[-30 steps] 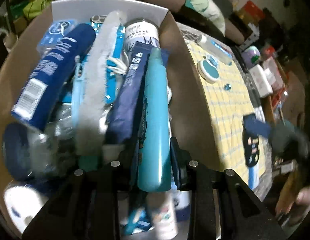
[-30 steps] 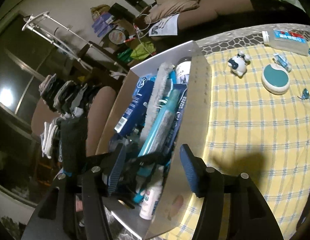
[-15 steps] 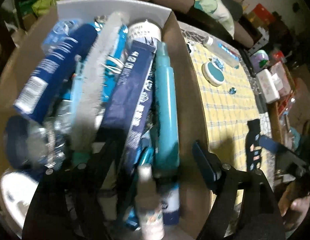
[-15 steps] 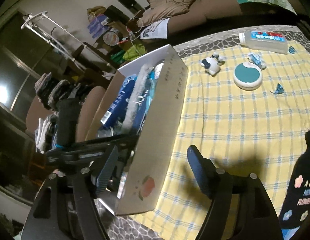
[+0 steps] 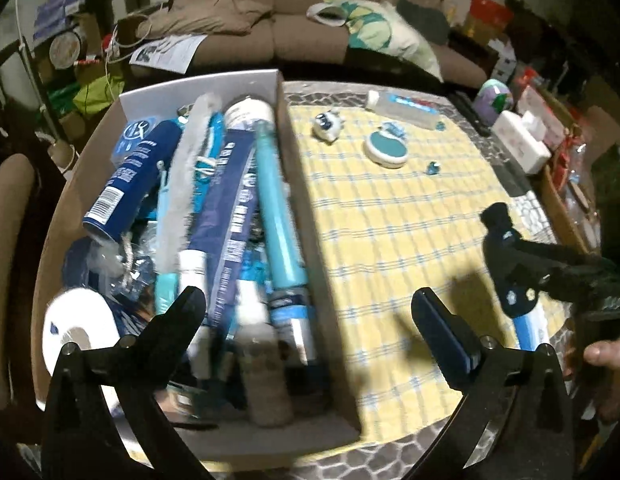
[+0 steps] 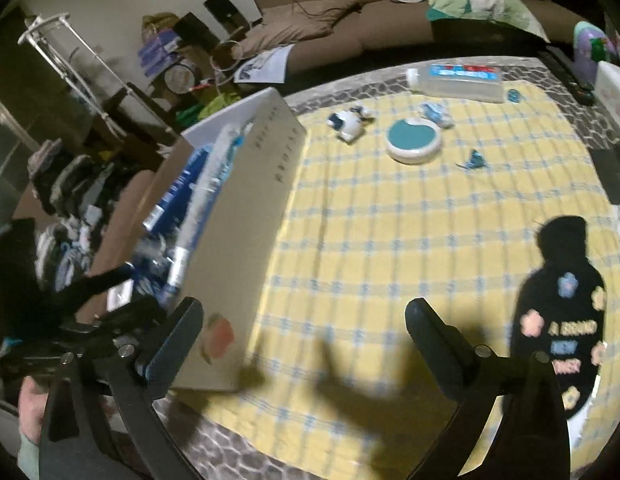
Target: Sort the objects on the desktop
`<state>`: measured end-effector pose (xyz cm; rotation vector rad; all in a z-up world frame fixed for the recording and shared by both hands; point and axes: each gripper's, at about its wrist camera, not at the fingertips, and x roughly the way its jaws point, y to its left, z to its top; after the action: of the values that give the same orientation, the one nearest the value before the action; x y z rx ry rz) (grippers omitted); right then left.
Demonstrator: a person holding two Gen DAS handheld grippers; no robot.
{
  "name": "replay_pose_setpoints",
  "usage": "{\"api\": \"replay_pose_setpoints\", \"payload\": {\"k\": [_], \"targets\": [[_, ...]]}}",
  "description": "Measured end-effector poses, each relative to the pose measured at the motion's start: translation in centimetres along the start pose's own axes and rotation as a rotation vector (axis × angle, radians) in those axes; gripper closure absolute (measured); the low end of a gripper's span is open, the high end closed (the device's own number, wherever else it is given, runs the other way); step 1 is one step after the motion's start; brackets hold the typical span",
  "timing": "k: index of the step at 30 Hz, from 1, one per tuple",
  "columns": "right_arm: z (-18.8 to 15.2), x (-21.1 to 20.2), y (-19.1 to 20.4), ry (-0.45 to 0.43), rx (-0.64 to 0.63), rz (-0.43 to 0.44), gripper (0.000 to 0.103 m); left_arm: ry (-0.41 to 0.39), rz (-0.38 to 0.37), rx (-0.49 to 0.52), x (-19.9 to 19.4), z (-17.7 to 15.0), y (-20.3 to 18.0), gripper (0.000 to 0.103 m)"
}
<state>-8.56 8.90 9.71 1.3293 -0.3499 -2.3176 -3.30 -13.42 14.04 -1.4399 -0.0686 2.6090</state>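
Observation:
A cardboard box (image 5: 300, 184) on the left of the yellow checked table is packed with blue and teal items, among them a teal bottle (image 5: 276, 208) lying along its right wall. My left gripper (image 5: 308, 312) is open and empty above the box's near right corner. My right gripper (image 6: 304, 322) is open and empty over the cloth, right of the box (image 6: 246, 240). A black pouch with flowers (image 6: 561, 316) lies at the right. A round teal compact (image 6: 413, 140), a small toy figure (image 6: 349, 122) and a clear bottle (image 6: 455, 78) lie at the far side.
A brown sofa (image 5: 302, 20) with a pillow stands behind the table. White boxes and clutter (image 5: 521, 140) line the table's right edge. A small blue wrapper (image 6: 473, 160) lies near the compact. Shelves and a chair stand left of the box.
My left gripper opened, let go of the teal bottle into the box and pulled back upward. My right gripper drew back to the right, off the box and over the cloth.

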Motion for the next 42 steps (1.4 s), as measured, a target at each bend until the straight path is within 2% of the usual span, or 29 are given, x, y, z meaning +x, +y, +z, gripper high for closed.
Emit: {"api": "replay_pose_setpoints", "payload": {"k": [5,13,20,26,29,35,38,42], "targets": [[-2.0,-1.4,-1.1,-0.012,-0.043,-0.079,0.0,-0.052,-0.016,0.001,-1.1,-1.0,-3.2,0.0],[-4.9,-3.3,-4.1,-0.036,-0.072,-0.159,0.0,-0.088,-0.118,-0.002,-1.1,-3.2,-8.6,0.0],[-6.4,-5.4,-10.2,-0.102,0.022,-0.23,0.0,-0.042,-0.211,-0.012,2.4,-5.2,-12.5,0.0],[-6.3,-5.8,-13.4,-0.138,0.07,-0.241,0.0,0.002,-0.209,-0.01,6.3,-6.0,-13.7,0.0],[-5.7,-5.2,-13.8,-0.143,0.054,-0.251,0.0,0.008,-0.198,-0.009,7.7,-5.7,-14.0,0.0],[-2.7,-2.9,-13.8,-0.133,-0.011,-0.207,0.0,0.029,-0.191,-0.014,10.6,-4.0,-13.7,0.0],[0.3,-2.0,-13.9,-0.128,-0.063,-0.17,0.0,0.034,-0.17,0.023,12.2,-1.9,-14.1,0.0],[5.0,-2.5,-15.9,-0.166,-0.051,-0.132,0.0,-0.01,-0.159,0.099,13.9,2.5,-15.6,0.0]]}}
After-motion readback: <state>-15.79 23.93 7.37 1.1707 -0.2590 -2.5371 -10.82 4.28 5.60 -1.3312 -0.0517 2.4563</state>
